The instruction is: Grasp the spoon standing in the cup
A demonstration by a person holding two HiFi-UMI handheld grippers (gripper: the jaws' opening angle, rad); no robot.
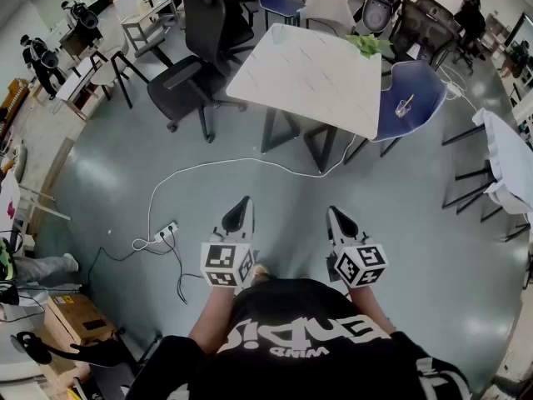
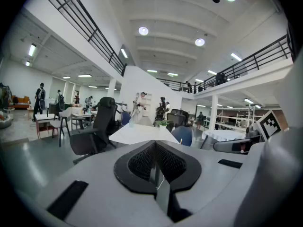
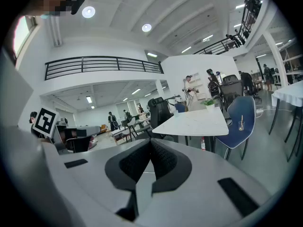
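A clear cup (image 1: pixel 405 105) with a spoon standing in it rests on the seat of a blue chair (image 1: pixel 416 90) at the far right of a white table (image 1: pixel 308 69). In the right gripper view the cup (image 3: pixel 241 124) and its spoon (image 3: pixel 241 117) show small on that chair, far ahead. My left gripper (image 1: pixel 241 203) and right gripper (image 1: pixel 333 214) hang side by side over the grey floor in front of me, well short of the table. Both have their jaws pressed together with nothing between them. From the left gripper (image 2: pixel 155 145) the blue chair (image 2: pixel 182 135) is distant.
Black office chairs (image 1: pixel 200 65) stand left of the table. A potted plant (image 1: pixel 366 44) sits on its far corner. A power strip (image 1: pixel 165 233) and white cable lie on the floor to my left. Another white table (image 1: pixel 510 165) is at the right, a cardboard box (image 1: pixel 75 319) at lower left.
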